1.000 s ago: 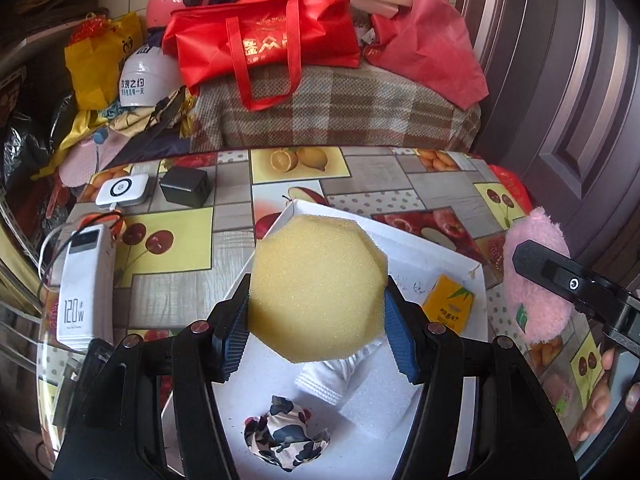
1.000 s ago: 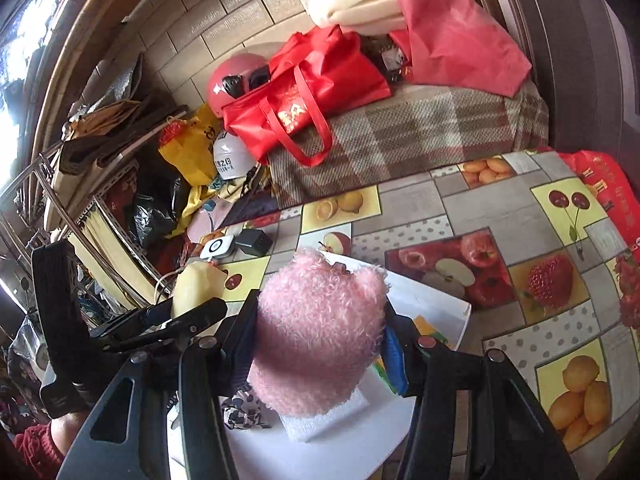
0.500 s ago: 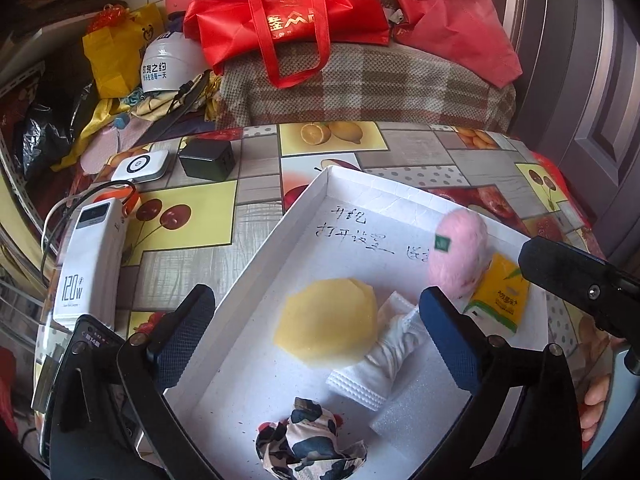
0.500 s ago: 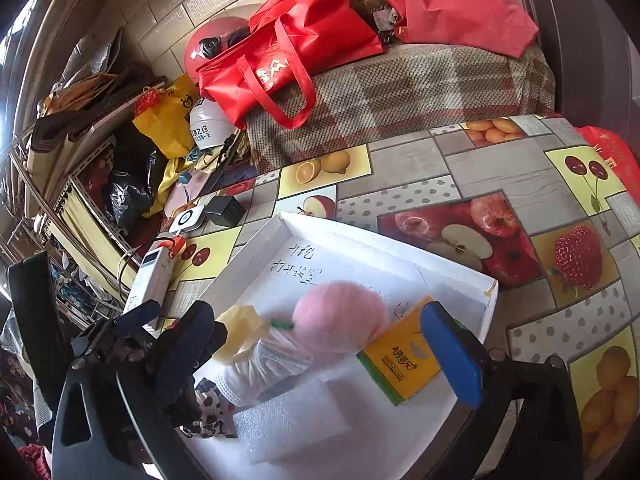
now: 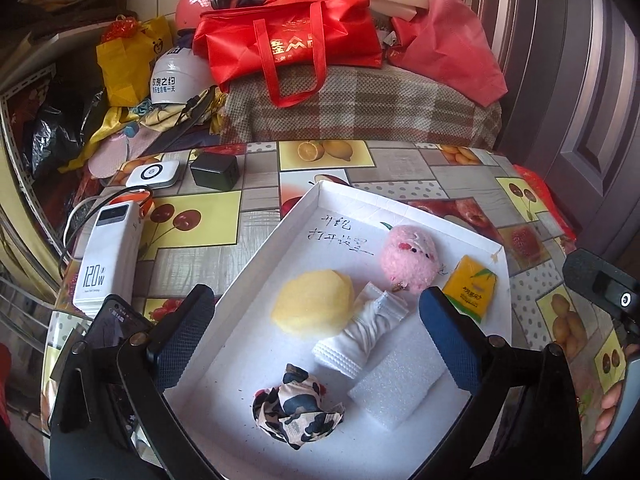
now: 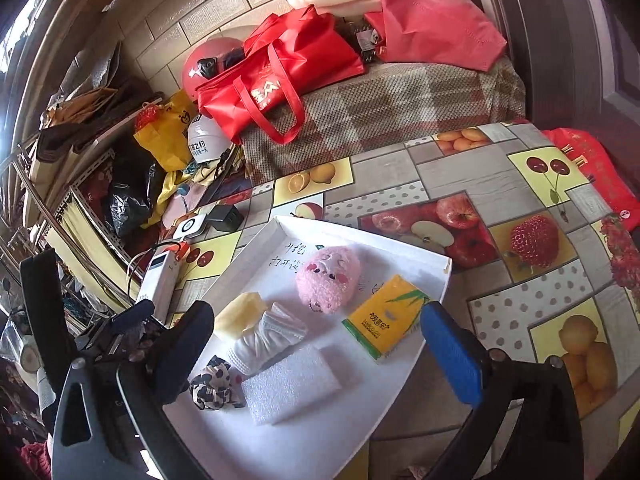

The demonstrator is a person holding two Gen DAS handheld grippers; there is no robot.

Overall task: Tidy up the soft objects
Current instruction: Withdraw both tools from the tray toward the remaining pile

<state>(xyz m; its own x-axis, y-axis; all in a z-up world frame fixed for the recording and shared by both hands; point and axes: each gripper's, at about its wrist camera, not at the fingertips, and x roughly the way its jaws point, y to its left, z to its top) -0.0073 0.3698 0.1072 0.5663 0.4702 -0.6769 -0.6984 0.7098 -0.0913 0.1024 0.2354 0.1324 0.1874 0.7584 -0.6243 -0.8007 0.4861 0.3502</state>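
Note:
A white shallow box [image 5: 304, 208] [image 6: 440, 284] lies on the fruit-patterned table. Inside it rest a yellow sponge [image 5: 314, 307] [image 6: 240, 315], a pink plush toy [image 5: 409, 258] [image 6: 329, 280], a rolled white sock [image 5: 362, 330] [image 6: 266, 338], a white foam block [image 5: 396, 386] [image 6: 290, 386], a patterned cloth ball [image 5: 298, 404] [image 6: 214, 386] and a yellow tissue pack [image 5: 470, 288] [image 6: 386, 318]. My left gripper [image 5: 316, 346] hangs open above the box with nothing between its fingers. My right gripper [image 6: 316, 350] is open too, also empty, over the box's near side.
A white power bank [image 5: 106, 256] with a cable, a white round-marked device [image 5: 154, 174] and a black charger [image 5: 214, 170] lie left of the box. A phone [image 5: 114, 324] sits at the near left. Behind the table, a checked blanket carries a red bag [image 5: 288, 46] and helmets.
Both grippers opened. The yellow sponge left my left gripper and the pink plush left my right gripper; both now lie in the white box. Both grippers drew back slightly.

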